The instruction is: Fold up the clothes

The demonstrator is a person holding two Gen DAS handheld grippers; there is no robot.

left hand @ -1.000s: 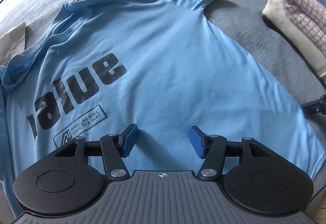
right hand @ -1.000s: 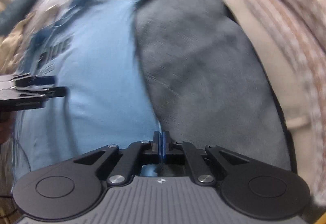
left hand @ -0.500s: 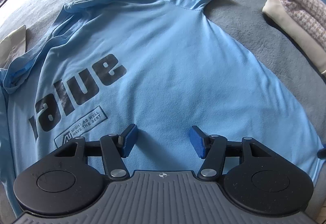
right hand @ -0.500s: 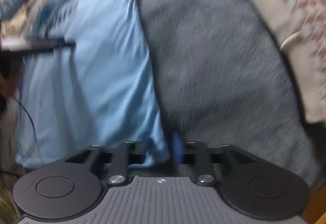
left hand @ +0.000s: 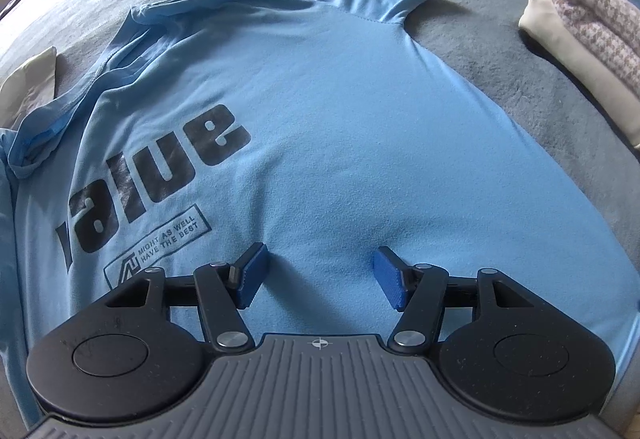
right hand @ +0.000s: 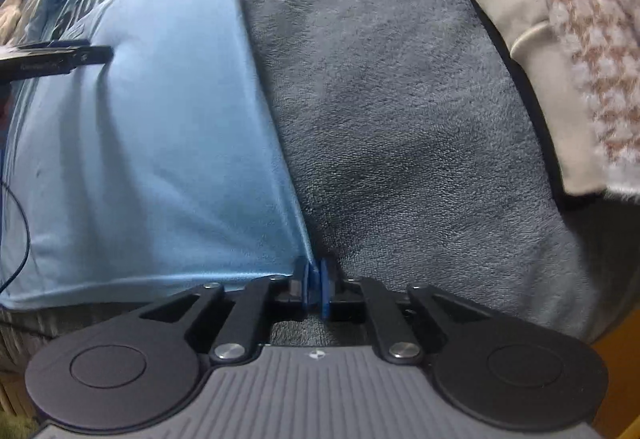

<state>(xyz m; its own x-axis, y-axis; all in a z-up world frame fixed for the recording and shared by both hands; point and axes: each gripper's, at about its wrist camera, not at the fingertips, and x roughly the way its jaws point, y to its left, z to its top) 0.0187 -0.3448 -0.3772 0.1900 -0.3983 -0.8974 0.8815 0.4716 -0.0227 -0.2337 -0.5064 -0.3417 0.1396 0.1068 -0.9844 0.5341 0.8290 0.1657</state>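
Observation:
A light blue T-shirt (left hand: 320, 119) with black "value" lettering lies spread, print up, on a grey blanket (left hand: 500, 71). My left gripper (left hand: 320, 279) stands open just above the shirt's lower middle, and the fabric under it lies flat. In the right wrist view my right gripper (right hand: 315, 287) points straight down at the shirt's (right hand: 160, 159) near right corner. Its blue pads stand almost together with the shirt's edge pinched between them, and the jaws are opening. The left gripper's fingers (right hand: 60, 57) show at that view's left edge.
A folded stack, cream cloth under a pink-and-white knit (left hand: 580, 31), lies on the blanket to the shirt's right and fills the upper right of the right wrist view (right hand: 560, 19). A pale cloth (left hand: 28, 87) lies by the shirt's left sleeve. A thin black cable (right hand: 24, 239) hangs at left.
My right gripper has slid along the blanket with the shirt's corner and left the left wrist view's right edge. The shirt's right side now lies straighter. The left gripper stayed put.

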